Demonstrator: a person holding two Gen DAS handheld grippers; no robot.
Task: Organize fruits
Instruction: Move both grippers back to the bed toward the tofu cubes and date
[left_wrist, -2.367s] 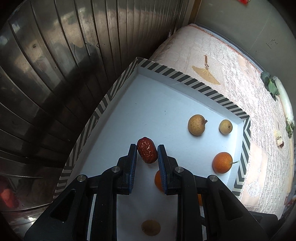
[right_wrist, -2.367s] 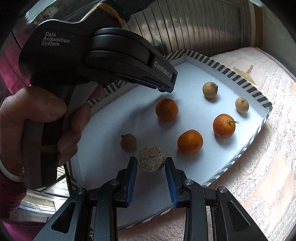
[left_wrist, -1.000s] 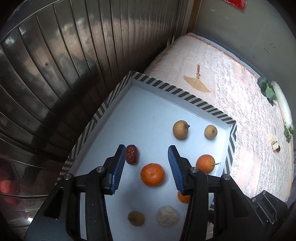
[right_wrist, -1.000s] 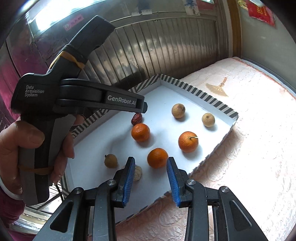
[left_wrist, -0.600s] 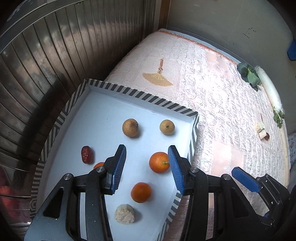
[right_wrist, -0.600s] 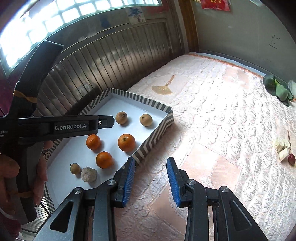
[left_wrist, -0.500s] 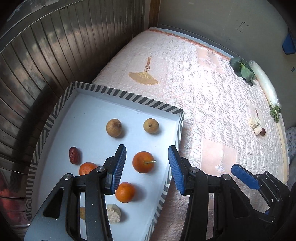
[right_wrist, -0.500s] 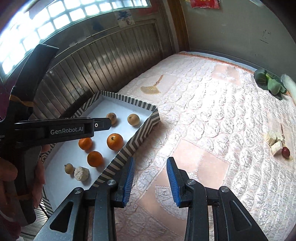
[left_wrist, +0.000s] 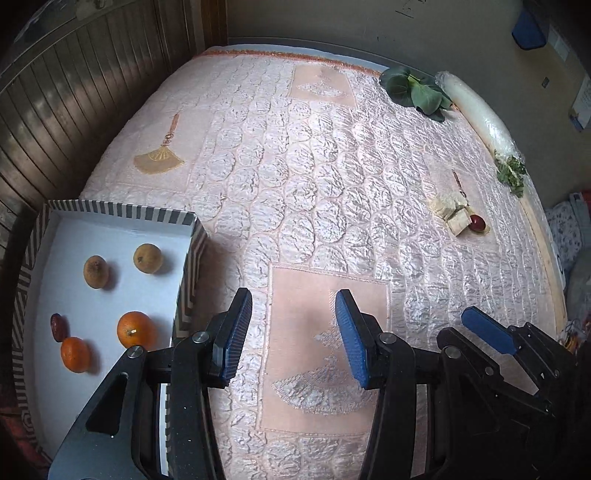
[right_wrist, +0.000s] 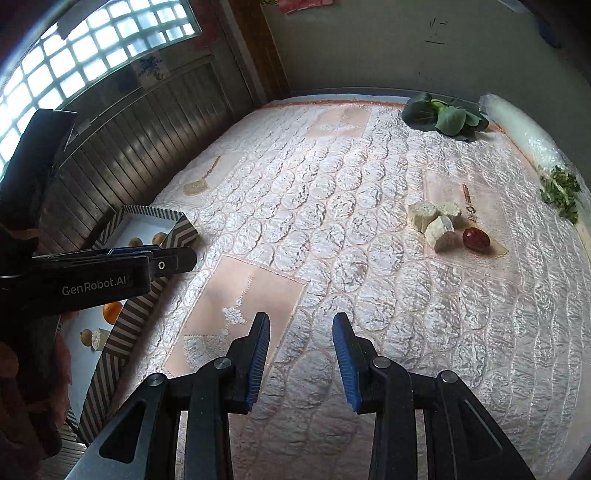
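A white tray with a striped rim (left_wrist: 122, 215) sits at the left on the quilted bed. It holds two oranges (left_wrist: 136, 329), two brown fruits (left_wrist: 147, 258) and a red date (left_wrist: 58, 326); the right wrist view also shows its rim (right_wrist: 140, 306). A second red date (right_wrist: 476, 238) lies far right beside three pale chunks (right_wrist: 439, 232), and the date shows in the left wrist view (left_wrist: 477, 222). My left gripper (left_wrist: 293, 317) is open and empty over the quilt. My right gripper (right_wrist: 301, 338) is open and empty, right of the left one.
Green leaves (right_wrist: 443, 116), a wrapped white radish (right_wrist: 524, 133) and a herb sprig (right_wrist: 559, 190) lie along the far right edge. A dark wooden wall (left_wrist: 74, 110) runs along the left. Pink quilt (left_wrist: 314, 166) covers the middle.
My left gripper let go of the date in the tray and my right gripper released the pale chunk there. Both lifted and swung right, away from the tray, over the quilt.
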